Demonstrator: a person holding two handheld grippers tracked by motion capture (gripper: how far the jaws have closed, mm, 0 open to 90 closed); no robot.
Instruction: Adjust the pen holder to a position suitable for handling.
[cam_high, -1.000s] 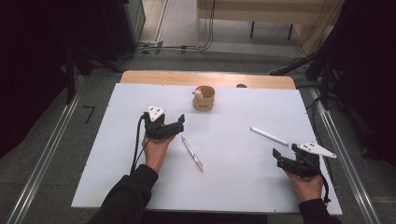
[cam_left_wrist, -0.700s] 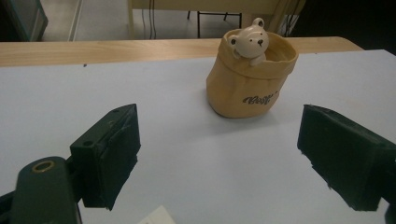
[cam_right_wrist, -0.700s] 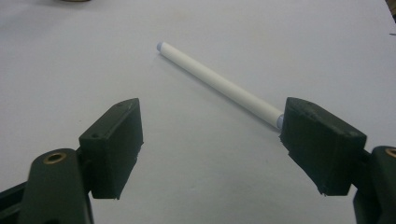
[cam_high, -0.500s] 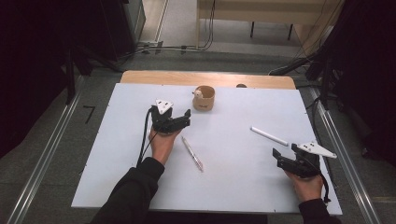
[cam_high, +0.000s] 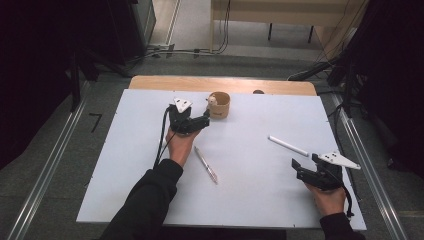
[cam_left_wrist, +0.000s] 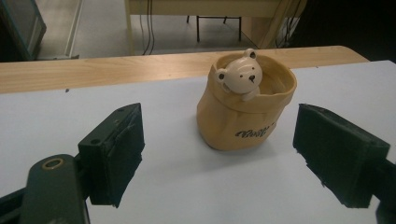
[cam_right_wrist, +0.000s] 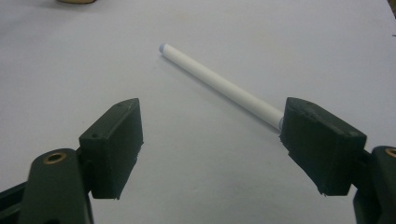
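A tan pouch-shaped cup (cam_high: 219, 105) with a small white bear figure (cam_left_wrist: 239, 73) on its rim stands at the back middle of the white board (cam_high: 125, 170). My left gripper (cam_high: 205, 116) is open just left of the cup; in the left gripper view the cup (cam_left_wrist: 245, 116) stands a little ahead of the wide jaws, untouched. A slim silver pen (cam_high: 206, 164) lies near the left wrist. A white marker (cam_high: 288, 145) lies at the right. My right gripper (cam_high: 302, 167) rests open near the front right, with the marker (cam_right_wrist: 219, 84) just ahead of its jaws.
The white board lies on a wooden table whose bare strip (cam_high: 165, 82) shows along the far side. Cables (cam_high: 200, 50) run over the floor behind it, and metal rails (cam_high: 45, 175) flank the table. Dark shapes stand at both sides.
My left gripper has moved forward and to the right, from beside the silver pen up to the cup. The right gripper, the pen and the marker have not moved.
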